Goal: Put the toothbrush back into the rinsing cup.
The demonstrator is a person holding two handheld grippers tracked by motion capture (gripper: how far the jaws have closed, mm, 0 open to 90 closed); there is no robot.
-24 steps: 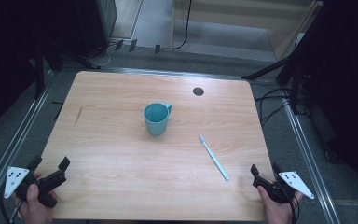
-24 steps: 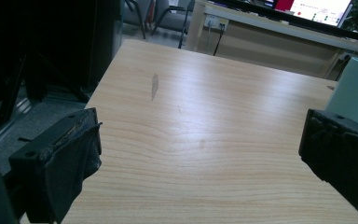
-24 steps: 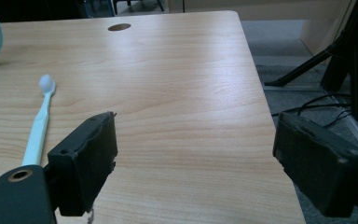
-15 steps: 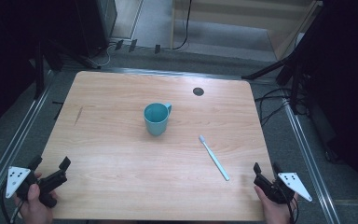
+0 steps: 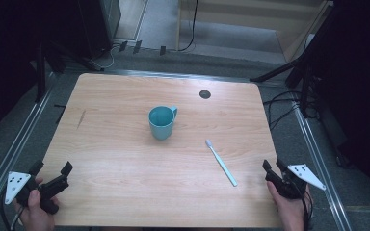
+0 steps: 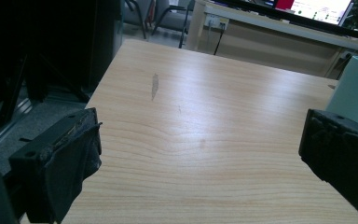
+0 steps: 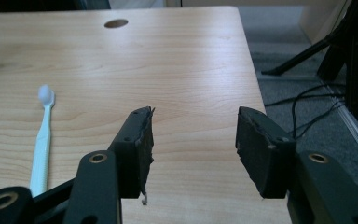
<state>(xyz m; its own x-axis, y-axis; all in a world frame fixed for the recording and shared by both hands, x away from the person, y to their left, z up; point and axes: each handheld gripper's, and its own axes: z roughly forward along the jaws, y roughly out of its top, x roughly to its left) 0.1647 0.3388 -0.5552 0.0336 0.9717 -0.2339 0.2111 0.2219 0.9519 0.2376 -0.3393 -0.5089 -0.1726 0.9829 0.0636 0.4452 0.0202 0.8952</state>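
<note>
High view puts the right tool (image 5: 274, 172) at the surface's (image 5: 125, 163) near right corner, drawn slightly back from the toothbrush (image 5: 221, 162), jaws wide and empty. Left tool (image 5: 53, 178) waits wide at the near left corner; no grasp begun.

high: overhead, far | gripper views: low, close | shared: table (image 5: 125, 159)

Left gripper (image 5: 50, 169) and right gripper (image 5: 274, 168): black bodies, each wearing a grey three-cornered plate with dark dots. Jaws are carrying frayed black pads; brass-ringed screw holes are showing at 7 o'clock.
</note>
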